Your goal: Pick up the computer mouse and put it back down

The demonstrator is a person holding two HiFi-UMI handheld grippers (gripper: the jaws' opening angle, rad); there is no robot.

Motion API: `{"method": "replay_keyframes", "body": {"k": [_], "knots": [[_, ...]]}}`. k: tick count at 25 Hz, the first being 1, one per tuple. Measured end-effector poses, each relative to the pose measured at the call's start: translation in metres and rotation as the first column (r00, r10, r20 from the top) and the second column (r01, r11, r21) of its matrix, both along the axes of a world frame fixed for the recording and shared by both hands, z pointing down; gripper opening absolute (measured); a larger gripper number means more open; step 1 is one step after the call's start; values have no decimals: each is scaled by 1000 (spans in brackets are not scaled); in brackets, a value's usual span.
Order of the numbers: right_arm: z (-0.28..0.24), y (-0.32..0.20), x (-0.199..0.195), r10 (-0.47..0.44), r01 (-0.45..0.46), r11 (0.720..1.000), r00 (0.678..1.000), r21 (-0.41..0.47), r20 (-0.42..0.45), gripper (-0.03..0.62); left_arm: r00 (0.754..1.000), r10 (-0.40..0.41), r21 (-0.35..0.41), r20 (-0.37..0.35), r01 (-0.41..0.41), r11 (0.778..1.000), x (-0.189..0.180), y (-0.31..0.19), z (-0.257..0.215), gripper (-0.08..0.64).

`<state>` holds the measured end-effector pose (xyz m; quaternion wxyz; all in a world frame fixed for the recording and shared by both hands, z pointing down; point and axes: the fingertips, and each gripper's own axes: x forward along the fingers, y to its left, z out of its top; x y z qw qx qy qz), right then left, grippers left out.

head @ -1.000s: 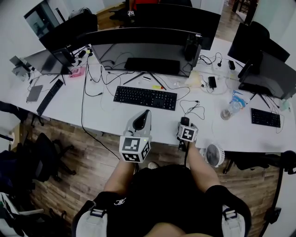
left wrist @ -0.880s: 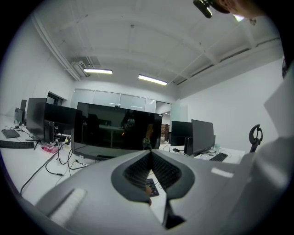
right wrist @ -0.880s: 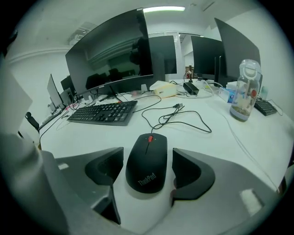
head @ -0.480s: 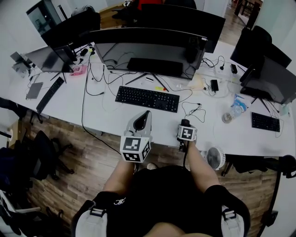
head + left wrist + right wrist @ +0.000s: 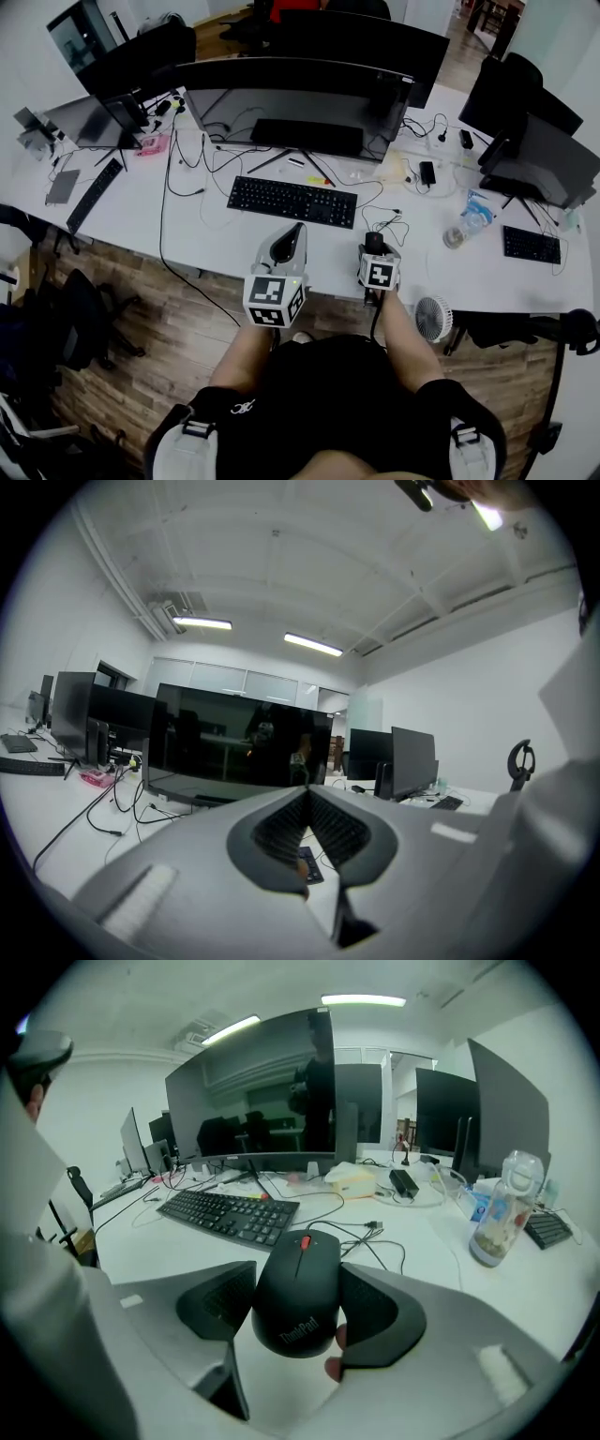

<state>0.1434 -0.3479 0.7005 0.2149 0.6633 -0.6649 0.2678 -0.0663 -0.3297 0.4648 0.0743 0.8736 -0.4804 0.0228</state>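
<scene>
Mouse (image 5: 298, 1299) is gripped between the jaws of the right tool (image 5: 293, 1285), and I think it hangs a little above the worktop (image 5: 441, 1265), near the keyboard (image 5: 230, 1215). To put it down well, lower it flat and slowly, then release. The right tool slants downward; the left tool (image 5: 307, 797) points level, clenched on nothing.

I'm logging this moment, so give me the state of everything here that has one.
computer mouse: gripped, seemingly lifted off the desk.
right gripper: jaws have just been closing, now pressing on the computer mouse.
left gripper: jaws shut, empty.
monitor: screen dark.
bottle: upright on the desk.
</scene>
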Motion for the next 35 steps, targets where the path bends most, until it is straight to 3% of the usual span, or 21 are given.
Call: {"method": "replay_keyframes", "body": {"k": [6, 11, 22, 28, 35], "knots": [[-55, -2, 7, 8, 0, 994, 998, 113, -68, 287, 1000, -4, 4, -1, 4, 1000, -2, 3, 2, 51], [-105, -8, 9, 11, 6, 974, 997, 226, -74, 287, 1000, -2, 12, 6, 2, 1000, 0, 4, 0, 51], [-212, -4, 8, 33, 11, 902, 995, 432, -94, 287, 1000, 2, 32, 15, -2, 999, 1, 8, -2, 51], [-249, 2, 2, 28, 23, 864, 995, 502, -94, 287, 1000, -3, 31, 7, 3, 1000, -2, 9, 0, 51], [-262, 1, -2, 23, 28, 852, 996, 523, -91, 287, 1000, -20, 32, 11, 20, 999, -10, 9, -2, 51]]}}
